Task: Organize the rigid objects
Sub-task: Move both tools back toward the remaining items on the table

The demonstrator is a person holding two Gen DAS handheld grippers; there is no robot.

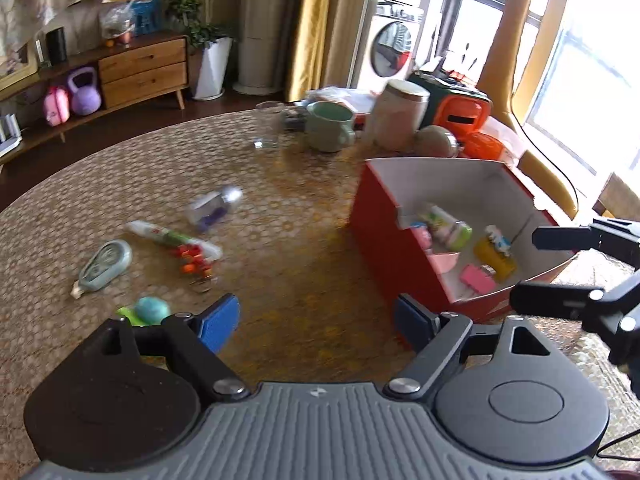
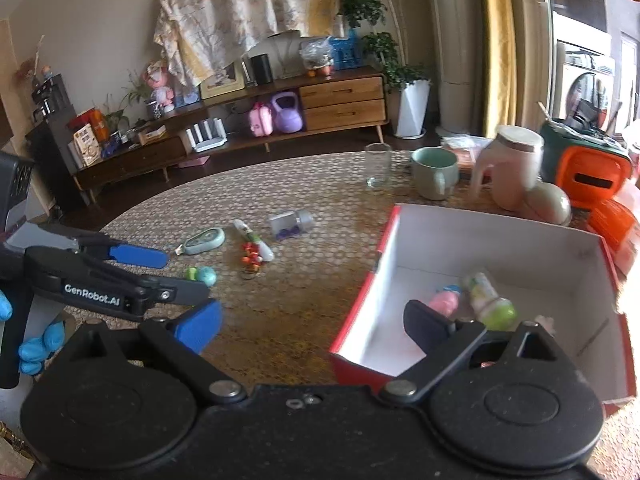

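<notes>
A red box (image 1: 384, 240) (image 2: 372, 292) with a white inside stands on the table and holds several small toys. Loose on the table to its left lie a clear bottle (image 1: 216, 206) (image 2: 290, 222), a white pen (image 1: 172, 237) (image 2: 254, 240), an orange keychain (image 1: 192, 262) (image 2: 251, 258), a teal correction tape (image 1: 106, 264) (image 2: 204, 241) and a teal ball (image 1: 152, 309) (image 2: 206, 275). My left gripper (image 1: 316, 322) (image 2: 176, 276) is open and empty, just left of the box. My right gripper (image 2: 312, 326) (image 1: 524, 268) is open and empty at the box's near edge.
At the back of the round patterned table (image 1: 120, 184) stand a glass (image 2: 378, 164), a green mug (image 2: 434, 172), a pink jug (image 2: 508, 168) and an orange bag (image 2: 588, 172). A wooden sideboard (image 2: 280, 116) lines the far wall.
</notes>
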